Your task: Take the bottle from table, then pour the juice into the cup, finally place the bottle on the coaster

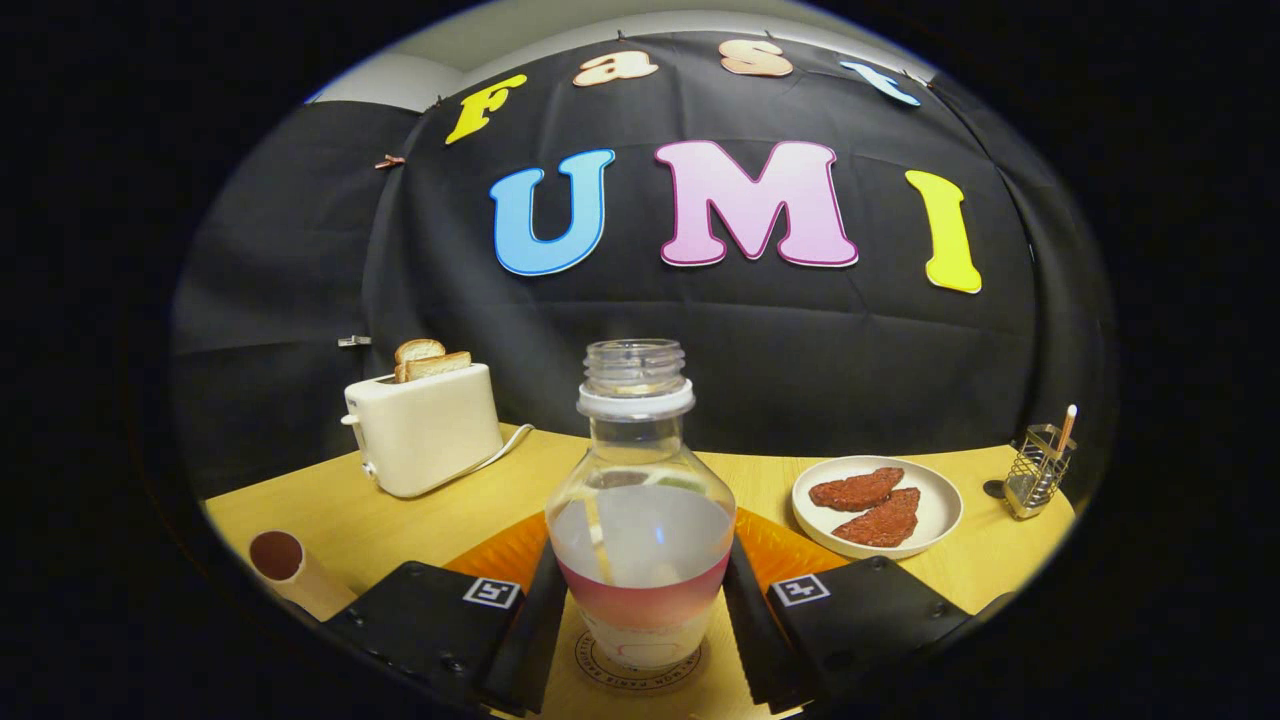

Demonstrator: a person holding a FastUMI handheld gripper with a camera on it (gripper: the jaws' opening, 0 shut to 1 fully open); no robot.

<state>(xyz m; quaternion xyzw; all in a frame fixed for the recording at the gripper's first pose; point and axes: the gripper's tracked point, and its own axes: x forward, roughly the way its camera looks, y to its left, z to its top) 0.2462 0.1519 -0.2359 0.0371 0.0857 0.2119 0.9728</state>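
Now the tongs (640, 610) hold the bottle (640, 520) between both fingers, one on each side. It stands up straight with no cap, over a round coaster (640, 672) on the tabletop (400, 520). A cup (285, 565) sits off to the left.

clear glossy plastic bottle (640, 500), smooth wooden table (400, 520), wire-metal holder (1040, 470)

Gripper (641, 610): one unit, as I see it level and pointing forward; fingers (533, 620) flank the bottle (640, 530), one pressed against each side, closed on its lower body.
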